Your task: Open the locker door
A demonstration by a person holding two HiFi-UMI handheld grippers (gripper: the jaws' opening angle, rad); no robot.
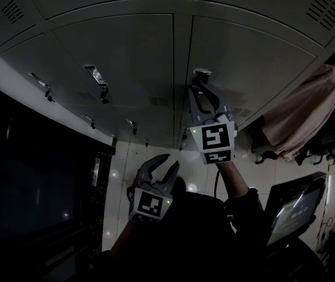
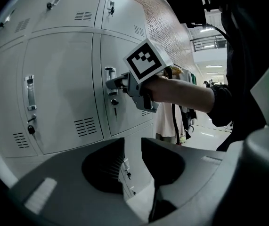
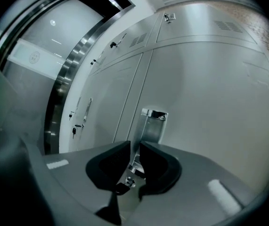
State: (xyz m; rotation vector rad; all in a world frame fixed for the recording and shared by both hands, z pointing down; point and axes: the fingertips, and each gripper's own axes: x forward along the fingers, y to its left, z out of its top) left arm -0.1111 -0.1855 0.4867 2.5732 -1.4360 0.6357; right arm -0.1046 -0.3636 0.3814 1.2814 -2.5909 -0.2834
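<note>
Head view shows you facing a bank of grey lockers, and the locker door you want is the large closed panel on the right side of the centre seam, flush with its frame. A pale garment hangs at the far right, near where that door looks likely to swing, so expect it to brush cloth if you open wide. Your left gripper hangs low and well apart from the lockers, its jaws spread with nothing between them; leave it there, out of the door's arc. Your right gripper is up at the door's left edge, jaws drawn in to a narrow gap with the lower end of the chrome handle between them, and the pads look to be pinching it. Before you pull, make sure that hold is square on the handle's metal, not just at its tip. Then draw straight back toward yourself, letting your wrist follow the curve the hinge side dictates. A key hangs from the lock just below the handle; if the door resists, I'd suspect the latch and turn that key instead of pulling harder.
</note>
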